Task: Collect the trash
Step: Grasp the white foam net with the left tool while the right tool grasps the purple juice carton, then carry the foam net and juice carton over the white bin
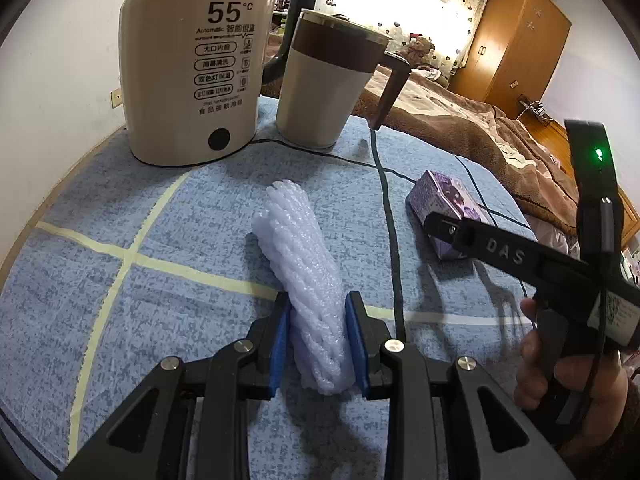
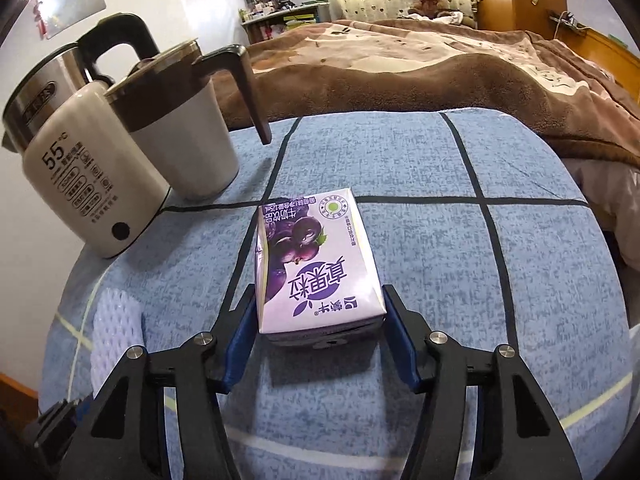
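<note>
The left gripper [image 1: 318, 336] has its blue-padded jaws clamped on the near end of a white foam-net sleeve [image 1: 300, 264], which lies lengthwise on the blue checked cloth of the counter [image 1: 160, 220] with bare cloth on both sides. The right gripper [image 2: 320, 344] stands with jaws spread astride the near end of a purple cardboard drink carton [image 2: 312, 256]; a slim gap shows at each blue pad, so nothing is pinched. The carton lies flat near the counter's middle, well apart from the sleeve. Along the far left edge a cream electric kettle [image 1: 192, 76] and a cream-and-brown lidded mug [image 1: 324, 84] stand just beside each other, leaving open cloth between them and the carton. Beyond the far edge is a bed with a brown blanket [image 2: 400, 68].
</note>
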{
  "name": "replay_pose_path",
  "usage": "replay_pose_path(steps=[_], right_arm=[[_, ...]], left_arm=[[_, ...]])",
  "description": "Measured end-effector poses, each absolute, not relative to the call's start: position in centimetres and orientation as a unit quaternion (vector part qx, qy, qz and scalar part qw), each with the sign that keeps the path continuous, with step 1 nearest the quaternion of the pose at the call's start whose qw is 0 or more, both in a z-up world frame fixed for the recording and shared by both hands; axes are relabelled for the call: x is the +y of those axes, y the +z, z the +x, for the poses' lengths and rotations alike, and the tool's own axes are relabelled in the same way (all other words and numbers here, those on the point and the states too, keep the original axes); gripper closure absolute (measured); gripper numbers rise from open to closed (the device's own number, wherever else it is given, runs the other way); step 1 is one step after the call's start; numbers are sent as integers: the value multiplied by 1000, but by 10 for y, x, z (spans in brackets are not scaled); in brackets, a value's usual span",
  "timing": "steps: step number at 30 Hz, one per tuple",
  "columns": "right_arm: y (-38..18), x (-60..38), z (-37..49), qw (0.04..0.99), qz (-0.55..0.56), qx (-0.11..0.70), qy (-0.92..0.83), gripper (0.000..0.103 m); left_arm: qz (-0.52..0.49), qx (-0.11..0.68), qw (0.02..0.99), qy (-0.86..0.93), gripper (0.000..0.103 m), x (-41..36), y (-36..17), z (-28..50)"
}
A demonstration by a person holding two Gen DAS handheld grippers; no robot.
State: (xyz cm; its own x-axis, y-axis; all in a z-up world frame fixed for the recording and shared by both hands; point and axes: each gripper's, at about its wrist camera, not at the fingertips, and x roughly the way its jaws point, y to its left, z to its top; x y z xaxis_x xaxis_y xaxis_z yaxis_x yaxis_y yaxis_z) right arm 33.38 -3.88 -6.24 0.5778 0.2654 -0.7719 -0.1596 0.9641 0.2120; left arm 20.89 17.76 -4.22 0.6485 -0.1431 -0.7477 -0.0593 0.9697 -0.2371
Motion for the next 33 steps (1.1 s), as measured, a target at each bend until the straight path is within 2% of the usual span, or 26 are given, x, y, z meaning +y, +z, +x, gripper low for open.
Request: replay_pose_path(steps=[17, 33], right_arm=[[-38, -74, 283, 895, 82, 417, 137, 44], [0, -152, 225, 918, 95, 370, 109, 44]], left_arm=[[-91, 406, 909, -28, 74, 153, -24, 184], [-44, 363, 927, -81, 74, 78, 18, 157]])
